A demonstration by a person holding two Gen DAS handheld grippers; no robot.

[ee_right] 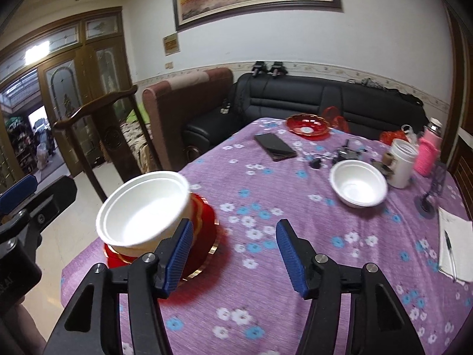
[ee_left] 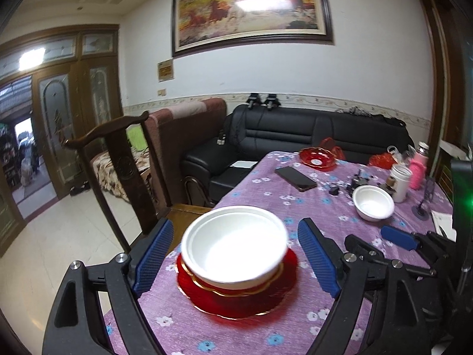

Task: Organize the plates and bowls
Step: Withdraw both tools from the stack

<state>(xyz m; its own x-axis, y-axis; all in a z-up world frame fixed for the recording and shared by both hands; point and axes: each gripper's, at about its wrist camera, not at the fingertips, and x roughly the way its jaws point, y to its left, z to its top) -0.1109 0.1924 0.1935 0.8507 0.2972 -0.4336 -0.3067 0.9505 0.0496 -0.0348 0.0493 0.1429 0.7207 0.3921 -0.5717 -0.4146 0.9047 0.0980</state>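
Note:
A white bowl (ee_left: 233, 245) sits on a stack of a red gold-rimmed bowl and a red plate (ee_left: 236, 301) at the table's near left corner. My left gripper (ee_left: 236, 254) is open, its blue pads either side of the white bowl, not touching. In the right wrist view the same white bowl (ee_right: 142, 207) tilts on the red stack (ee_right: 204, 233). My right gripper (ee_right: 233, 254) is open and empty just right of the stack. A second white bowl (ee_right: 357, 186) and a red dish (ee_right: 307, 125) stand farther back.
The table has a purple flowered cloth (ee_right: 266, 207). A phone (ee_right: 275, 146), a white jar (ee_right: 400, 162), a pink bottle (ee_right: 428, 151), small clutter and a notepad with pen (ee_right: 452, 251) lie on it. A wooden chair (ee_left: 118, 162) stands at the left edge.

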